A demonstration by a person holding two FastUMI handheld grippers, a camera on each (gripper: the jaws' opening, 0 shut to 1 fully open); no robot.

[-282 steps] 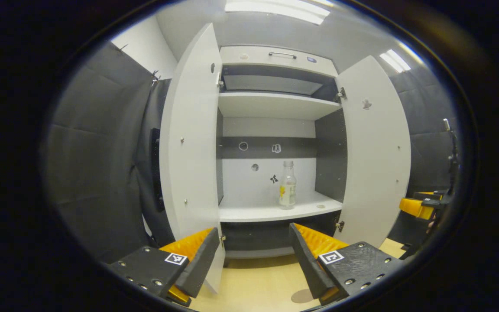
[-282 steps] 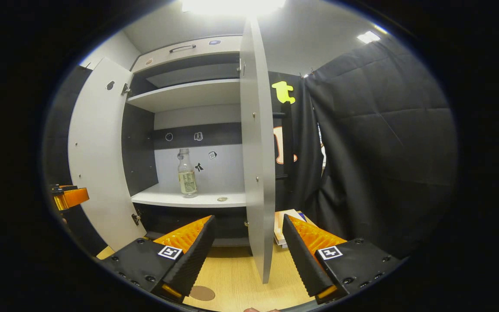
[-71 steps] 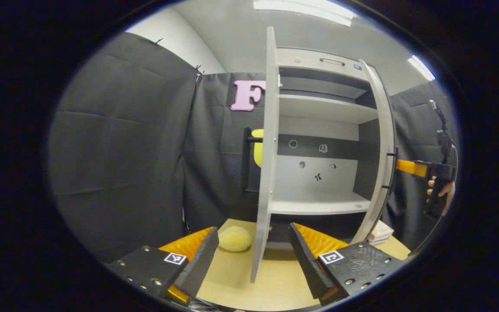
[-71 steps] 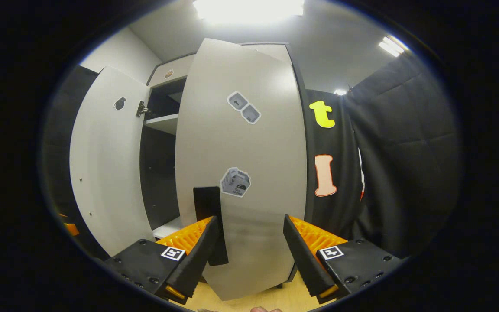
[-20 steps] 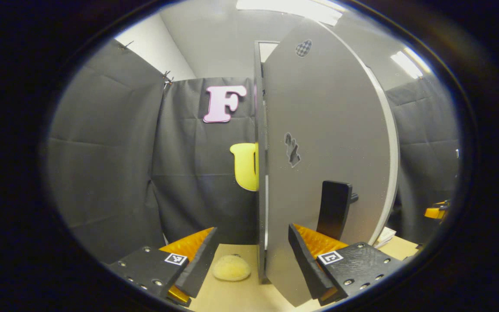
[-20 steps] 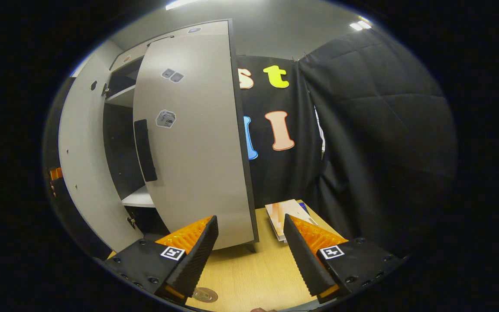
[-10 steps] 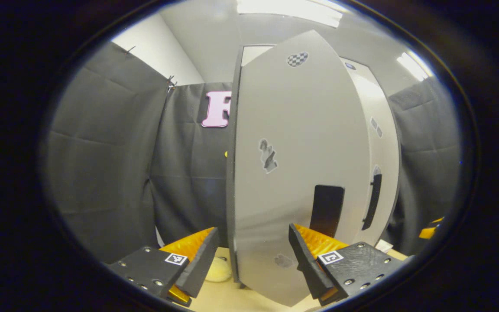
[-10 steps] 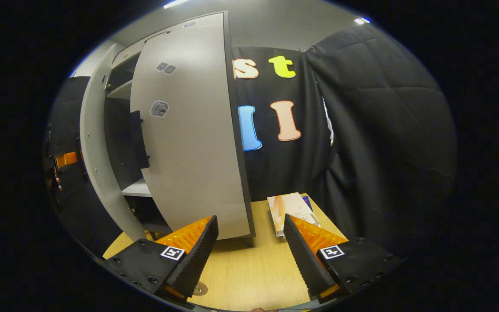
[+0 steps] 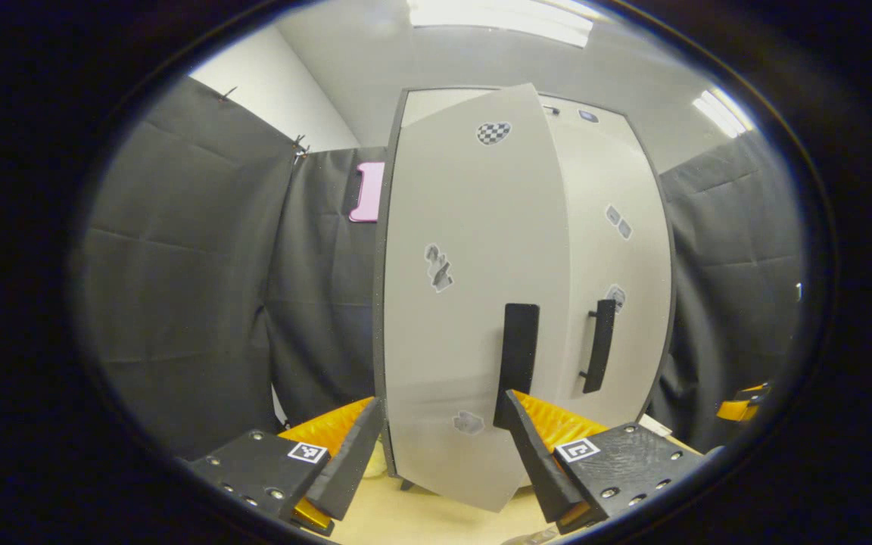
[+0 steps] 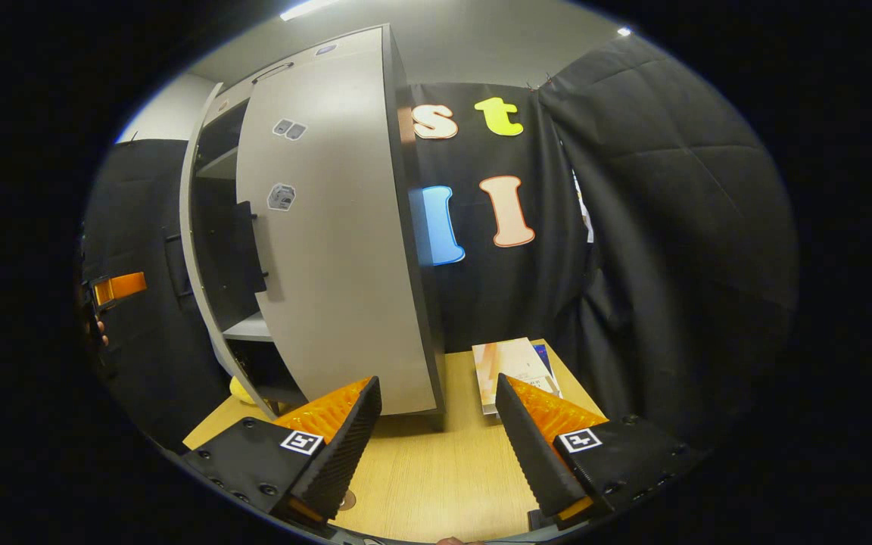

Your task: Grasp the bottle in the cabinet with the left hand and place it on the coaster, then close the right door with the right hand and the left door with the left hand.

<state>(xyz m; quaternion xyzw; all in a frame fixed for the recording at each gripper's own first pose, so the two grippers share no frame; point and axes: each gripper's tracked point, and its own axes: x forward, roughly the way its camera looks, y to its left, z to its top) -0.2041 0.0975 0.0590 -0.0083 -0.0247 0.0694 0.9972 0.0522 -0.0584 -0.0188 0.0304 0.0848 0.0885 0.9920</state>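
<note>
— In front of the left gripper (image 9: 436, 446), the left door (image 9: 459, 303) is swinging in, but it is not flat yet. Its near edge is sticking out past the right door (image 9: 618, 265). See the dark gap in the right gripper view?

— Yes. What are the fingers doing?

— Both pairs are spread wide and holding nothing. The left door's lower part is sitting between the left fingers (image 9: 345, 454), very close. I cannot tell if they are touching it. The right gripper (image 10: 436, 446) is hanging over the counter (image 10: 436, 469), just beside the cabinet (image 10: 406, 227).

— Where is the bottle?

— I am not finding it or the coaster here. I am guessing it is already out on the counter, low down by the doors.

— So what could go wrong?

— If the push is stopping too soon, the left door is staying ajar. If the push is too hard, the door is banging and bouncing back. A finger could also be catching the black handle (image 9: 518, 356) and dragging the door open again.
</note>
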